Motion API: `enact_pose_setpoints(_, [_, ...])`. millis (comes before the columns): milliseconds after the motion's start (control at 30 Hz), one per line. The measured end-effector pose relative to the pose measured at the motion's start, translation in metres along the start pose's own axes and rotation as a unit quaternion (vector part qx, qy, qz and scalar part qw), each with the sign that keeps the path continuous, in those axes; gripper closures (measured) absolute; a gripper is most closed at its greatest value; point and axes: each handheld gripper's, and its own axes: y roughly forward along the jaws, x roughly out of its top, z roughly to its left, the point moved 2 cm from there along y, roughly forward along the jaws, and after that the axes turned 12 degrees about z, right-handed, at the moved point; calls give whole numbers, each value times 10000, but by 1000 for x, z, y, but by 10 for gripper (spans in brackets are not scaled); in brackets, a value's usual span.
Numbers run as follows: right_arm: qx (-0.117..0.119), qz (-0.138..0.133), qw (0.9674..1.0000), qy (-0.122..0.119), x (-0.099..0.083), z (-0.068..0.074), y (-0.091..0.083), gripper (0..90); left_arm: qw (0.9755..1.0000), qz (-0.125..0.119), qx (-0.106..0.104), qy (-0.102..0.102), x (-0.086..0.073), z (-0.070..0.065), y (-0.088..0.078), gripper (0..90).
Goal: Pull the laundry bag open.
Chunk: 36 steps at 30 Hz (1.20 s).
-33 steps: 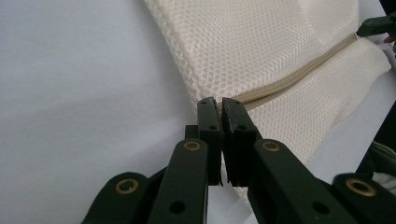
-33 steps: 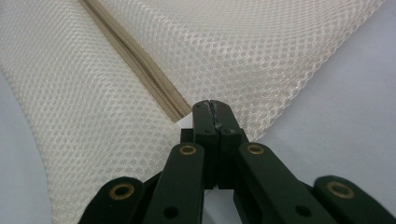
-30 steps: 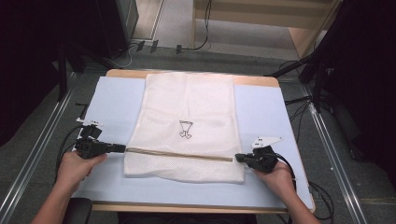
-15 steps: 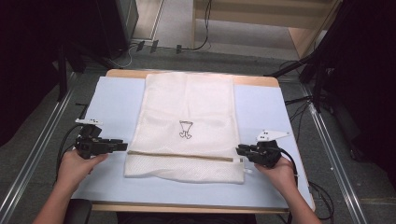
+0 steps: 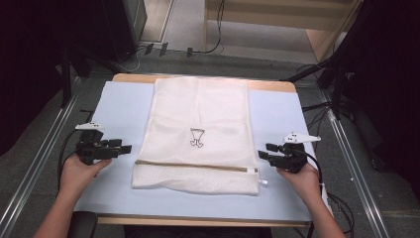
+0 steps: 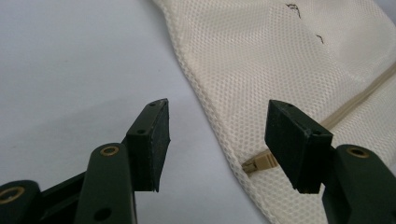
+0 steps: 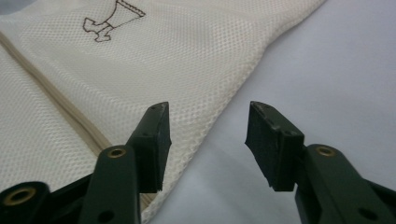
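A cream mesh laundry bag lies flat on the light blue mat. It has a tan zipper across its near part and a small black drawing. My left gripper rests just left of the bag's edge at zipper height. Its jaws have just been opening and grip no cloth. The left gripper view has that gripper wide open, with the bag and the zipper end just beyond. My right gripper is off the bag's right edge and has also just been opening. In its own view it is open over the bag's edge.
The mat covers a wooden table. Metal rails run along the floor on both sides. Cables lie on the floor beyond the far edge, and a cable trails from the right gripper. Bare mat lies on either side of the bag.
Both grippers were shut at the ends of the bag's zipper line. They have opened, let go of the cloth, and drawn a little outward, away from the bag.
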Motion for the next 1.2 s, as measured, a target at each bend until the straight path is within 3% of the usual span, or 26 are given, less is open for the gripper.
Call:
enact_pose_setpoints(167, [-188,-30,9998,25,-3,-9,-1,401,9998,10,177,-7,-2,7,0,385])
enact_pose_setpoints(400, [-384,-135,9990,173,-7,-19,-2,352,9994,-5,349,-8,-4,14,0,365])
enact_pose_setpoints(800, [-461,-137,9984,312,-10,-24,0,320,9977,-41,663,108,-3,19,4,303])
enact_pose_setpoints(1200, [-459,-80,9984,324,-13,-24,1,318,9973,-6,732,111,-2,20,8,281])
